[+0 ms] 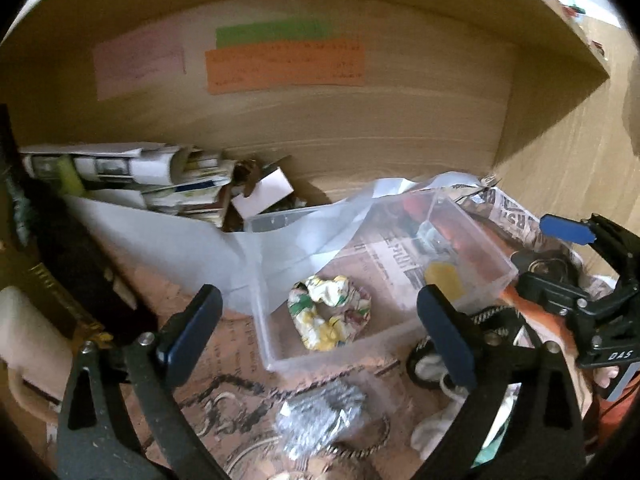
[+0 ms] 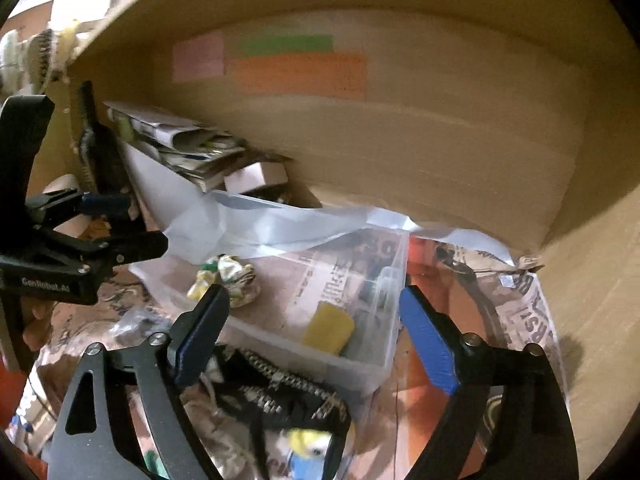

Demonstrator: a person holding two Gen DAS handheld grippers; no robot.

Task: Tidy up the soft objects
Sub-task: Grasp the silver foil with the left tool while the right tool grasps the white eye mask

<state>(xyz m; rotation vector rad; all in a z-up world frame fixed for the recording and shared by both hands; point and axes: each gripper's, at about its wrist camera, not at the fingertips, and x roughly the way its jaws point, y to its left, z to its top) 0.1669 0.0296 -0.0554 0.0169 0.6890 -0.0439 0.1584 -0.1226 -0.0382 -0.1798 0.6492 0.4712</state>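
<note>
Two soft, light pieces, a floral scrunchie point(image 1: 330, 312) and yellow sponge point(image 1: 442, 276), lie in the clear bin point(image 1: 276, 356); both tongs, left point(image 1: 320, 340) and right point(image 2: 316, 336), gape empty, so pinch the scrunchie's bunched middle.

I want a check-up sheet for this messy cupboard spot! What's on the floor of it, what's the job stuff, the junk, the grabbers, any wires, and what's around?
Surface: newspaper sheets line the shelf floor.
Job's things: floral scrunchie and yellow sponge lie apart inside the clear plastic box; silver scrunchie and black-and-white band lie outside, in front of it.
Clutter: stacked papers at back left; loose clear plastic sheet draped over the box's rear edge.
Grippers: left gripper and right gripper both have jaws open, holding nothing.
Cables: nothing seen.
Surroundings: wooden back wall with pink, green and orange paper notes.
</note>
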